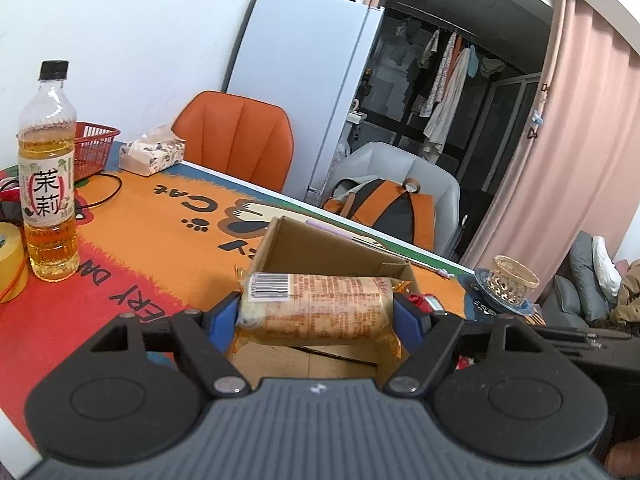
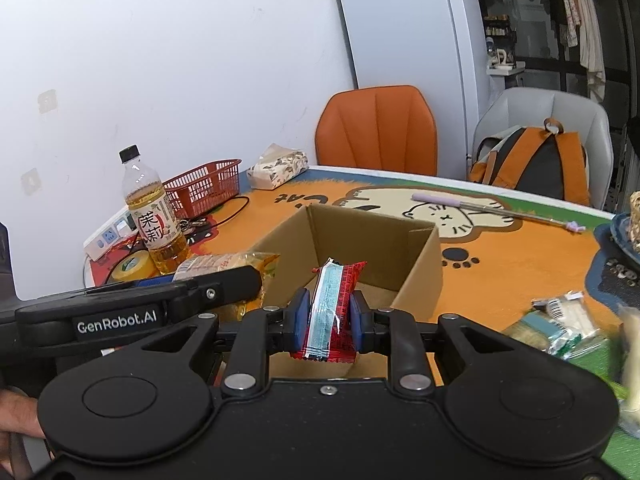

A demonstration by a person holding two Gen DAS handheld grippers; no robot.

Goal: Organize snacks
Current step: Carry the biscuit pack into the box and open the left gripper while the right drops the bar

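My left claw grips the orange snack pack, my right claw pinches the red packet; both hang over the open cardboard box.

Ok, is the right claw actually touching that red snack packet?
Touching. The right wrist view shows the right claw with both blue pads pressed flat against the sides of the red snack packet, no gap either side, above the cardboard box.

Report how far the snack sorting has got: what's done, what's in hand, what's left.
Done: nothing visibly; the cardboard box shows only bare floor where visible.

In hand: the left gripper clamps an orange snack pack and the right gripper clamps a red snack packet, both over the box's near edge.

Left: release both, then fetch the green-and-white packets lying on the table.
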